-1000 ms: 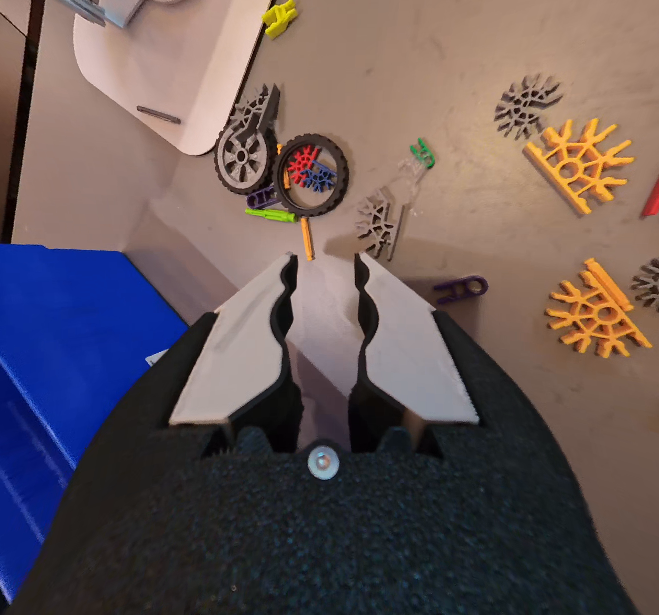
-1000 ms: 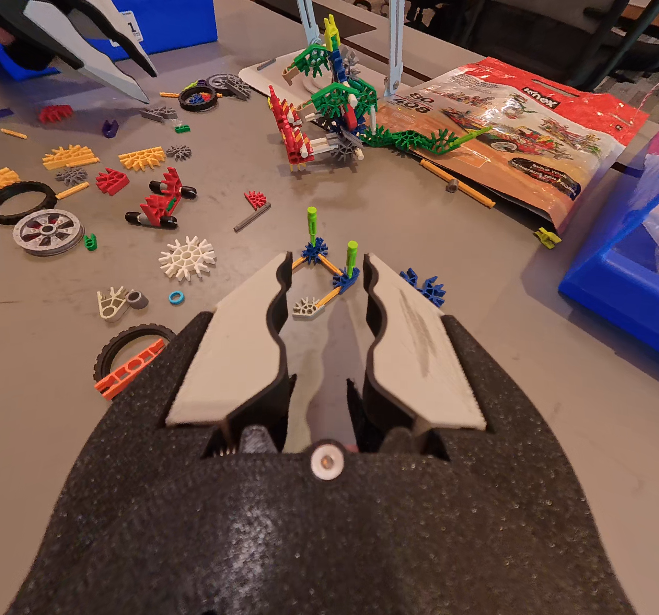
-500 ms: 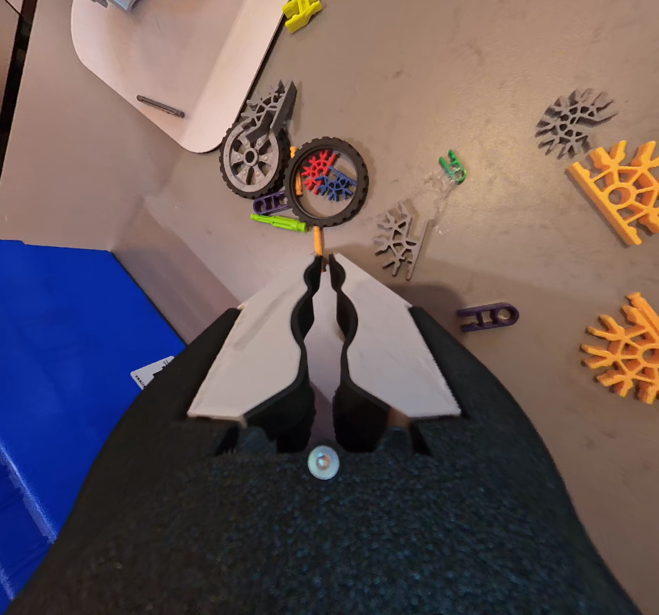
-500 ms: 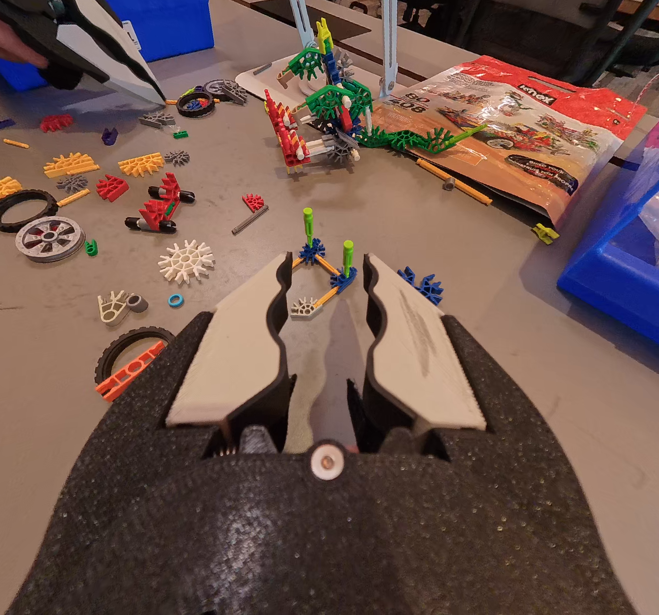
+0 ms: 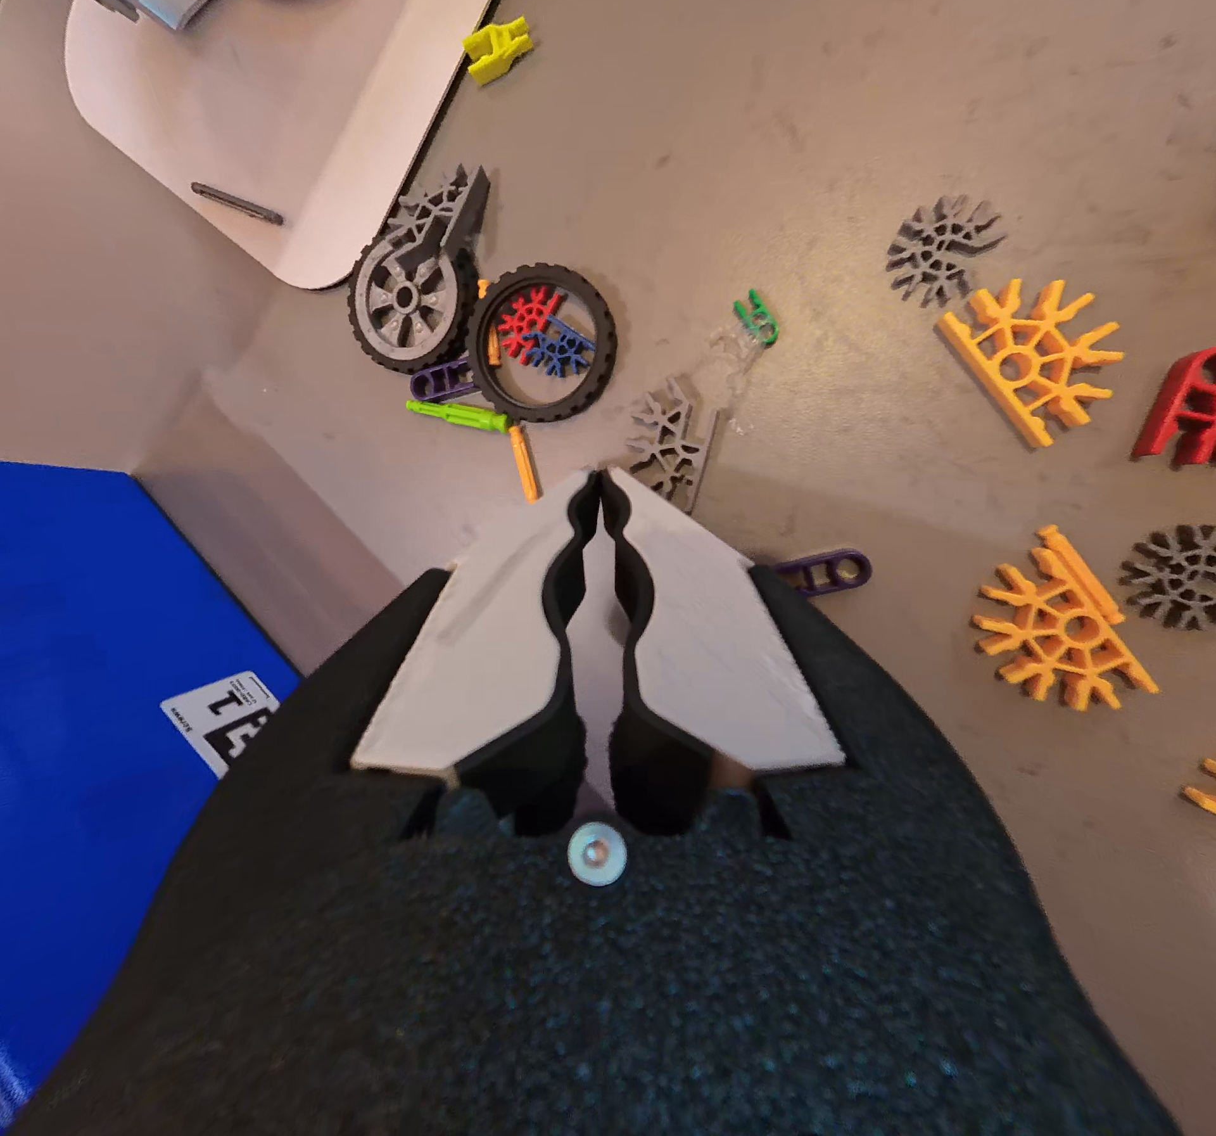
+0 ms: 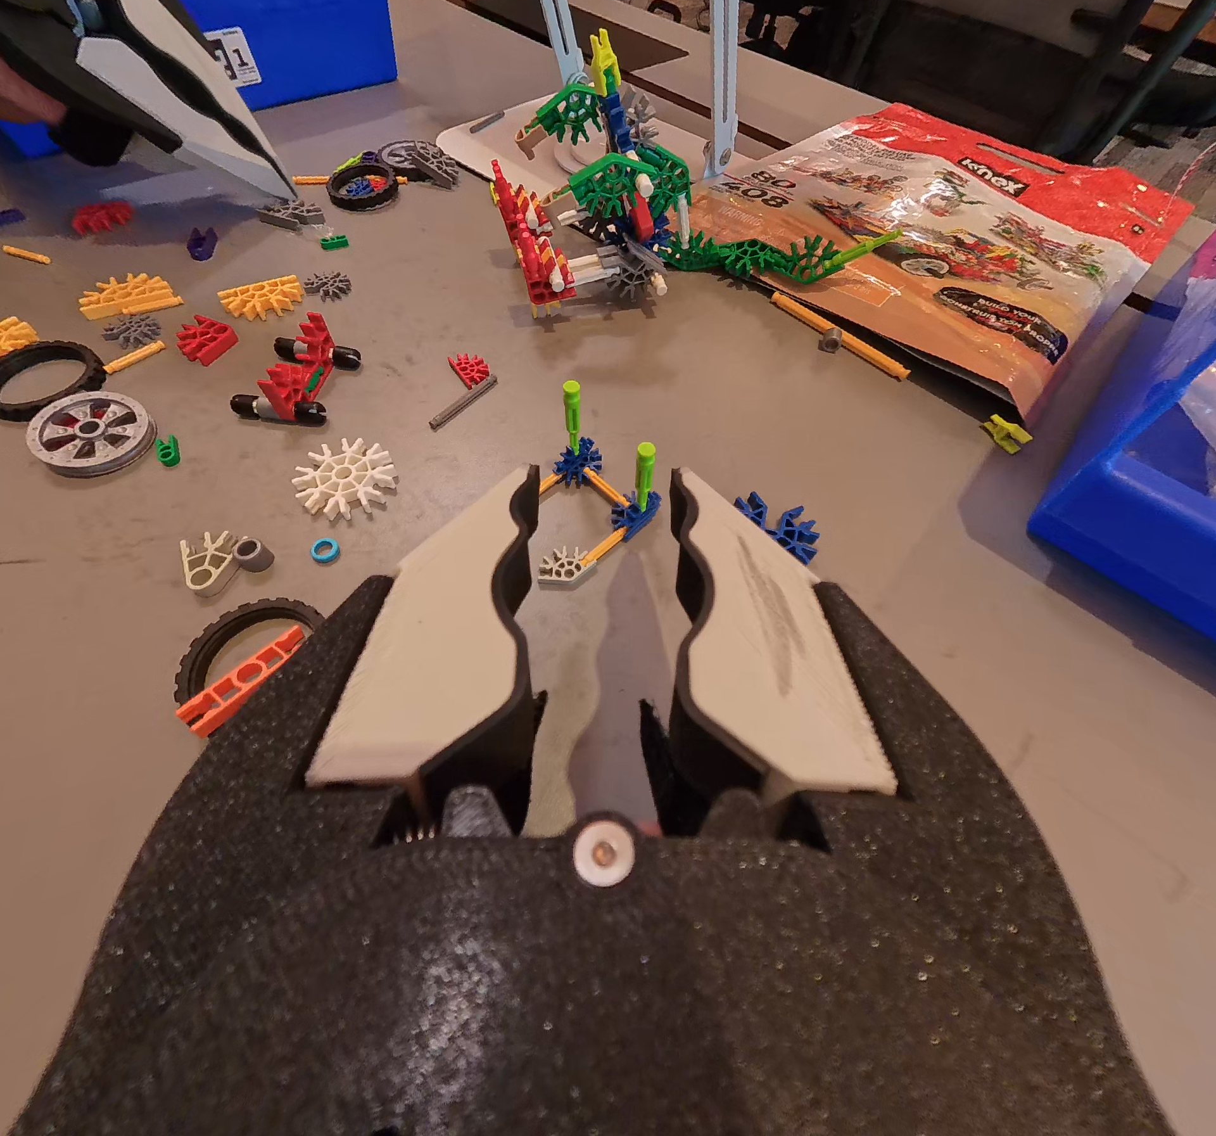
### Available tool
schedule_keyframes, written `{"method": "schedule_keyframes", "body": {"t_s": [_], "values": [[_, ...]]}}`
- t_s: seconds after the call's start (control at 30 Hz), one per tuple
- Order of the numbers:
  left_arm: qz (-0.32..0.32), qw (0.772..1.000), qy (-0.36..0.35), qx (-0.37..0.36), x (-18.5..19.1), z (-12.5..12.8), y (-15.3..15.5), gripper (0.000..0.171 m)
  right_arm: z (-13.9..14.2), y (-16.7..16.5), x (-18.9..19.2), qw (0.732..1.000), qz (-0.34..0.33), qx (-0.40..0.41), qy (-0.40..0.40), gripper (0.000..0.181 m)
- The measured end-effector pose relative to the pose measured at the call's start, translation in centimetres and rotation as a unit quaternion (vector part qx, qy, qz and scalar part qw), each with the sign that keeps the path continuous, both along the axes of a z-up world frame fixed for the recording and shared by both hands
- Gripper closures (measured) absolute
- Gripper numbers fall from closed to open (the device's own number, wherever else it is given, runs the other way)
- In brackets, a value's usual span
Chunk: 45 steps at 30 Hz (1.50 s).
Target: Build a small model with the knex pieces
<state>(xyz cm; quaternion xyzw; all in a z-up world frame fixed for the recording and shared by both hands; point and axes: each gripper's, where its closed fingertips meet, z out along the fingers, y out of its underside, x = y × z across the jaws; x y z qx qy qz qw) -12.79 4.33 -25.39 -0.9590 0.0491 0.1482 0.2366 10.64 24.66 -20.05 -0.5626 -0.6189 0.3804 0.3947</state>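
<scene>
My left gripper (image 5: 599, 478) is shut with nothing between its tips, low over the table. A short orange rod (image 5: 524, 464) lies just left of the tips and a grey connector (image 5: 672, 443) just right of them. The left gripper also shows in the right wrist view (image 6: 279, 186), tips by that grey connector (image 6: 293, 212). My right gripper (image 6: 602, 482) is open and empty. Its fingers flank a small assembly on the table: two blue connectors (image 6: 576, 462) with upright green rods (image 6: 571, 406), joined by orange rods to a grey connector (image 6: 566, 568).
A black tyre (image 5: 546, 413), a grey wheel (image 5: 405, 298) and yellow connectors (image 5: 1030, 357) lie ahead of the left gripper, a blue bin (image 5: 99, 643) at its left. In the right wrist view stand a large model (image 6: 612, 216), a red bag (image 6: 921, 229) and another blue bin (image 6: 1132, 525). My hands' fingertips stand some 30 cm from each other. The grey wheel (image 5: 405, 298) is about 8 cm from my left fingertips and 35 cm from my right. Seen from the right wrist view (image 6: 410, 155) as well.
My left gripper has closed fully and shifted right; the orange rod that was at its tips now lies on the table to their left. My right gripper has barely moved.
</scene>
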Motion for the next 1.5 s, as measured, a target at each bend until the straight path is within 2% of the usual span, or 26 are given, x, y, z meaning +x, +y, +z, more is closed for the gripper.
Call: {"method": "schedule_keyframes", "body": {"t_s": [0.23, 0.4, 0.57, 0.7, 0.8, 1.17, 1.37, 1.5], "values": [[-0.003, 1.0, -0.017, 0.022, 1.0, 0.1, 0.2, 0.171, 0.0, 0.0, 0.0, 1.0, 0.0, 0.001, 0.0, 0.142], [0.015, 0.999, -0.018, 0.035, 0.6, 0.3, 0.2, 0.154, 0.0, 0.0, 0.0, 1.0, 0.0, 0.0, 0.0, 0.142], [0.017, 0.999, -0.03, 0.04, 0.7, 0.3, 0.3, 0.156, 0.0, 0.0, 0.0, 1.0, 0.0, 0.0, 0.0, 0.142], [0.012, 0.998, -0.047, 0.046, 1.2, 0.0, 0.5, 0.171, 0.0, 0.0, 0.0, 1.0, 0.001, 0.001, 0.0, 0.142], [0.009, 0.998, -0.035, 0.047, 1.2, 0.0, 0.5, 0.171, 0.0, 0.0, 0.0, 1.0, 0.001, 0.001, 0.0, 0.142], [-0.015, 0.996, -0.073, 0.05, 3.1, 0.0, -0.1, 0.171, 0.0, -0.1, 0.1, 1.0, 0.002, 0.003, -0.001, 0.142], [-0.016, 0.996, -0.072, 0.053, 3.3, 0.1, -0.3, 0.171, 0.0, -0.1, 0.0, 1.0, 0.001, 0.002, -0.001, 0.142], [-0.002, 0.996, -0.063, 0.06, 2.7, 0.3, -0.5, 0.159, 0.0, -0.1, 0.1, 1.0, 0.001, 0.003, -0.001, 0.142]]}}
